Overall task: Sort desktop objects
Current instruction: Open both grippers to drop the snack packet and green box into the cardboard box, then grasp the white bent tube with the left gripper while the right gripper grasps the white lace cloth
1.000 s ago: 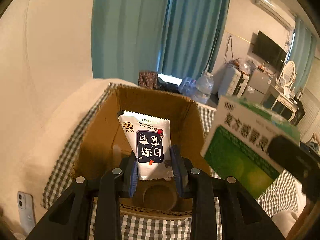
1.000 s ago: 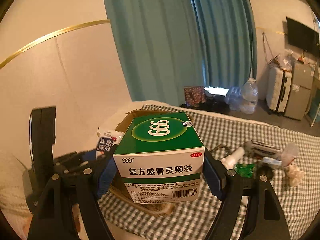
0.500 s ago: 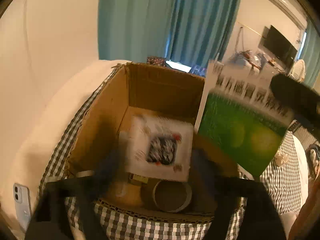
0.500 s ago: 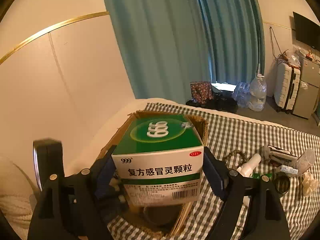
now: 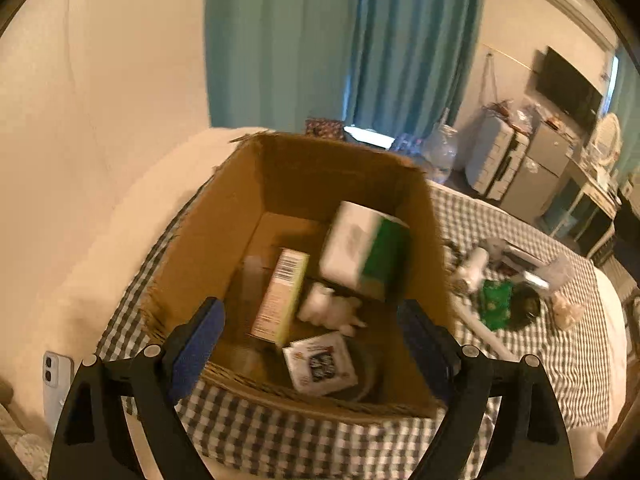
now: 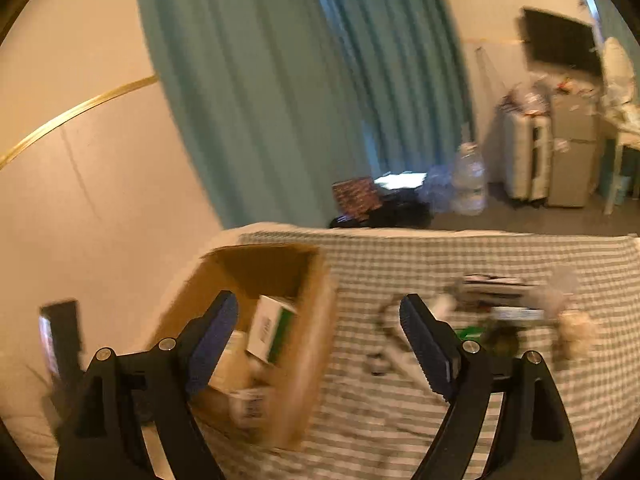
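An open cardboard box (image 5: 208, 240) stands on the checked cloth; it also shows in the right wrist view (image 6: 312, 344). Inside lie the green and white medicine box (image 5: 364, 252), tilted against the right wall, a yellow-green carton (image 5: 280, 296), a white crumpled thing (image 5: 332, 312) and the white snack packet (image 5: 320, 364) near the front. The medicine box also shows in the right wrist view (image 6: 272, 328). My left gripper (image 5: 312, 336) is open and empty above the box's front edge. My right gripper (image 6: 320, 332) is open and empty, above the box's right wall.
A heap of small objects lies on the cloth to the right of the box: a white bottle (image 5: 472, 268), a green packet (image 5: 496, 304), a clear cup (image 5: 560, 272). A white phone (image 5: 56, 380) lies at the left. The cloth's (image 6: 480, 248) far edge drops off.
Both grippers have opened. The snack packet and the medicine box have dropped into the cardboard box. The right gripper has swung to the right, with blur.
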The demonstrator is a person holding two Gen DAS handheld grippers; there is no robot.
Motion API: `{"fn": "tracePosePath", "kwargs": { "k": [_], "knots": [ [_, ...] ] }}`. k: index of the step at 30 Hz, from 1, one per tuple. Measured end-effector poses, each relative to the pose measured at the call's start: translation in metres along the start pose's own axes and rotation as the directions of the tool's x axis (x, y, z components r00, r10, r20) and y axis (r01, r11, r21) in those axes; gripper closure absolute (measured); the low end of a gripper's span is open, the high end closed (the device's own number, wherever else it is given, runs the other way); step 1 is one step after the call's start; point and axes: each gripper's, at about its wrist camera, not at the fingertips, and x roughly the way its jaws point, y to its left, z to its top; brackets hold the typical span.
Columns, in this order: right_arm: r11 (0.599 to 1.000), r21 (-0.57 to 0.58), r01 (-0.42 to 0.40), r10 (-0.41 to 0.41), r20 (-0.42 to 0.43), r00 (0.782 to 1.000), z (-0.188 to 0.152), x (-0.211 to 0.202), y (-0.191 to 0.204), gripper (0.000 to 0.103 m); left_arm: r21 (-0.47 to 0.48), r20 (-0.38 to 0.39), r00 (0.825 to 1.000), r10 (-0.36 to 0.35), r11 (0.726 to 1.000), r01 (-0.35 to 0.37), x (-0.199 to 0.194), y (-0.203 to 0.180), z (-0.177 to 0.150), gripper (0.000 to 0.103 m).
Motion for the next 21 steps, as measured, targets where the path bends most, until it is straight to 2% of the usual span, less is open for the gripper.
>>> {"fn": "tracePosePath", "kwargs": {
  "k": [5,9,12,15,17,19,21],
  "knots": [
    [0.986,0.028,0.164,-0.164,0.009,0.986,-0.024,-0.037,-0.071,0.02,0.031,0.014,0.998,-0.069,0.997,0.068,-0.017,-0.041,-0.01,0.008],
    [0.97,0.075,0.231,-0.233,0.022,0.972,-0.039,-0.063,-0.12,0.02,0.042,-0.025,0.991,-0.131,0.99,0.132,-0.018,-0.084,-0.022,0.008],
    [0.955,0.083,0.283,-0.286,0.022,0.958,-0.047,-0.069,-0.146,0.02,0.073,-0.05,0.988,-0.143,0.986,0.146,-0.015,-0.118,-0.032,0.008],
    [0.948,0.132,0.291,-0.294,0.005,0.956,-0.06,-0.068,-0.173,0.02,0.13,-0.058,0.989,-0.137,0.981,0.144,-0.008,-0.155,-0.044,0.008],
    [0.947,0.194,0.256,-0.26,-0.007,0.966,-0.062,-0.067,-0.189,0.02,0.167,-0.058,0.989,-0.138,0.975,0.146,0.001,-0.177,-0.053,0.008],
    [0.946,0.234,0.225,-0.23,-0.009,0.973,-0.068,-0.063,-0.2,0.02,0.18,-0.081,0.987,-0.138,0.972,0.15,0.013,-0.193,-0.06,0.008],
    [0.947,0.226,0.229,-0.231,-0.018,0.973,-0.075,-0.06,-0.205,0.02,0.174,-0.119,0.983,-0.141,0.972,0.161,0.029,-0.206,-0.066,0.008]
  ]
}}
